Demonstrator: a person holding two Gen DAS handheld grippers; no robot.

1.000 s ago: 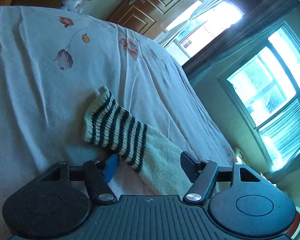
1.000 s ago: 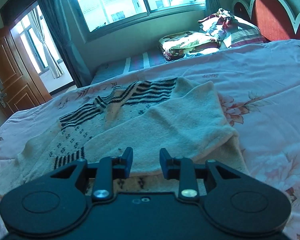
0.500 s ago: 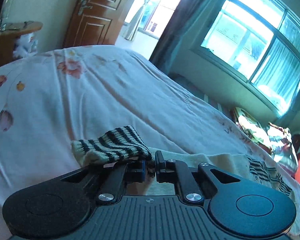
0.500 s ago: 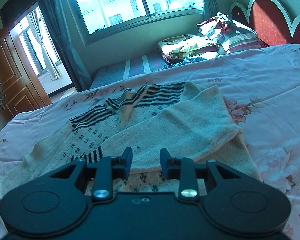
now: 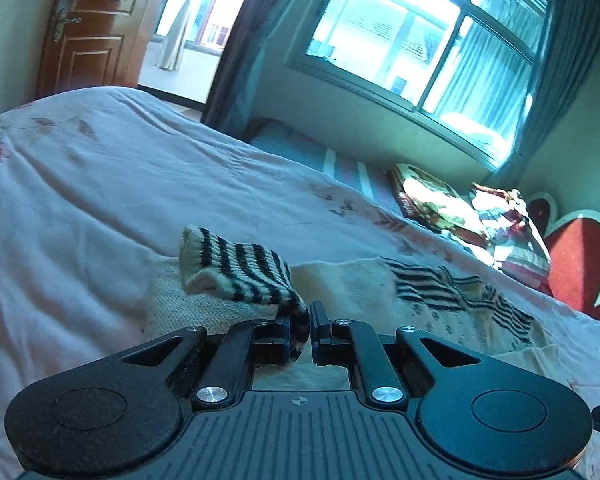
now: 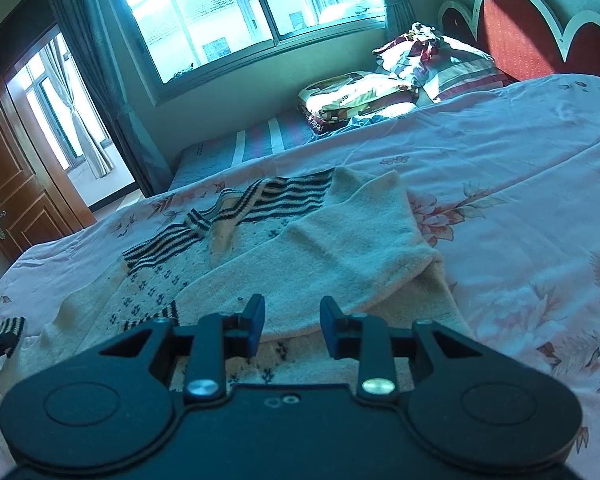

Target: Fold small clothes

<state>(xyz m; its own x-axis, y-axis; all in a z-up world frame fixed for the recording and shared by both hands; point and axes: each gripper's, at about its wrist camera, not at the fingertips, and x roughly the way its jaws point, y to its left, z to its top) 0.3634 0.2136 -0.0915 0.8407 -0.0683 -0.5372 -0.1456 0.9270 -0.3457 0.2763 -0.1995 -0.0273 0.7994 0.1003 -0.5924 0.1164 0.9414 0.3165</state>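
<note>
Sweater [image 6: 300,248] folding is at its second sleeve: left gripper [image 5: 310,328] pinches the striped cuff [image 5: 240,276], which I judge must next cross the body, while right gripper [image 6: 292,320] hovers with fingers spread, empty.

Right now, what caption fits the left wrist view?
Left tongs pinch the sweater's striped cuff, raised above the bed.

No readable text, label, brand or number — not on anything.
</note>
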